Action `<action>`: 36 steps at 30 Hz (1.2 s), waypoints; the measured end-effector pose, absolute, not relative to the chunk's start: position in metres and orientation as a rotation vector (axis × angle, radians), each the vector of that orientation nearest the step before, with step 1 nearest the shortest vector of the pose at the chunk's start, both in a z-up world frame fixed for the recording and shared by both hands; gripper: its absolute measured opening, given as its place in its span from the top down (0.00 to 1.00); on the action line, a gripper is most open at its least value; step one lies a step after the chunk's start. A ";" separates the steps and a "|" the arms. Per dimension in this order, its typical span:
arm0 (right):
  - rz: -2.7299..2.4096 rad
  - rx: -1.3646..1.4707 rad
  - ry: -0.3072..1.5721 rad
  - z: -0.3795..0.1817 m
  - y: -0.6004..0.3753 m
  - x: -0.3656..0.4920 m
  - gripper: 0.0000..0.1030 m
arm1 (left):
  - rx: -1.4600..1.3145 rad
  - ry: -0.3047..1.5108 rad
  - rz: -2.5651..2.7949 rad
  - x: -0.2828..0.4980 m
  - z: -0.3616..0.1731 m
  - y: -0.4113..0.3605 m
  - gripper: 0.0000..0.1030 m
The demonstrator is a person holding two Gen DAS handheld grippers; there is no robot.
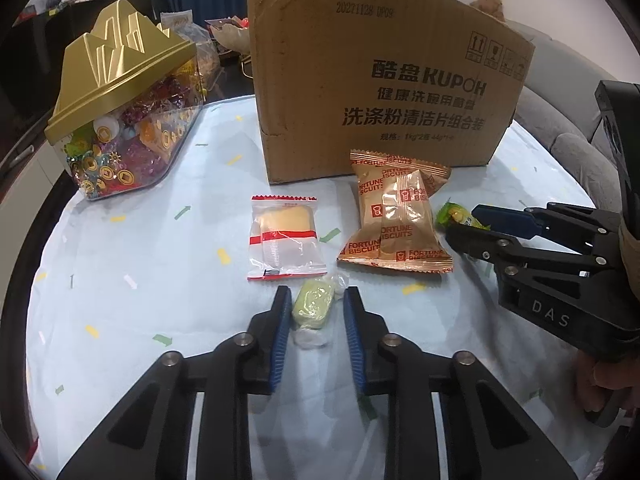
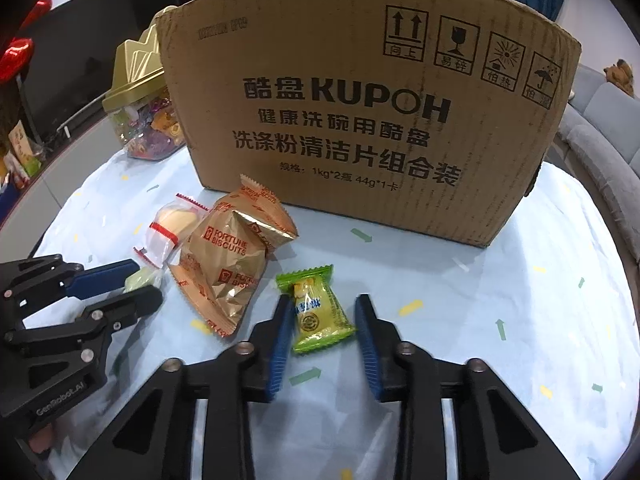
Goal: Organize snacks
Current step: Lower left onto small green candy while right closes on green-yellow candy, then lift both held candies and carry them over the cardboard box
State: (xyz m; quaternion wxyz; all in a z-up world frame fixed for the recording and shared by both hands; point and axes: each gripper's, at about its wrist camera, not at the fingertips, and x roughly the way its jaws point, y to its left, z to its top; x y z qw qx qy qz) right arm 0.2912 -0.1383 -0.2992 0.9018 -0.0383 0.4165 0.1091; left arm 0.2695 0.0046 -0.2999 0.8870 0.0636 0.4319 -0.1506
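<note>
A pale green wrapped candy lies on the table low in the middle of the left wrist view, between the blue-padded fingers of the left gripper. The pads stand on either side of it with a visible gap to the wrapper, so the fingers are apart around the candy and not pressing it. Its twisted clear ends point up and down the frame.

In the right wrist view a green-and-yellow candy packet lies low in the middle, between the fingers of the right gripper. The left pad is just beside the packet's edge; whether it touches I cannot tell. The right pad stands clear of it, so these fingers too are open around the packet.

Above the pale candy in the left wrist view lies a clear packet with red stripes holding a yellowish cake. To its right a few gold Fortune Biscuits packets lie overlapping. Behind them, filling the upper middle, stands a brown cardboard box printed KUPOH. At upper left stands a clear candy jar with a gold lid, full of coloured sweets. The table wears a light blue cloth with small confetti marks.
</note>
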 end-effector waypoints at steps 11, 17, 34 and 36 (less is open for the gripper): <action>0.232 -0.089 0.869 -0.298 -0.131 0.288 0.78 | 0.118 0.902 -0.311 0.271 -0.299 0.008 0.82; 0.224 -0.098 0.871 -0.292 -0.129 0.286 0.78 | 0.123 0.910 -0.302 0.270 -0.297 0.008 0.82; 0.217 -0.117 0.834 -0.256 -0.126 0.265 0.79 | 0.105 0.858 -0.287 0.254 -0.269 0.011 0.82; 0.220 -0.120 0.825 -0.251 -0.125 0.262 0.79 | 0.100 0.850 -0.280 0.252 -0.265 0.012 0.82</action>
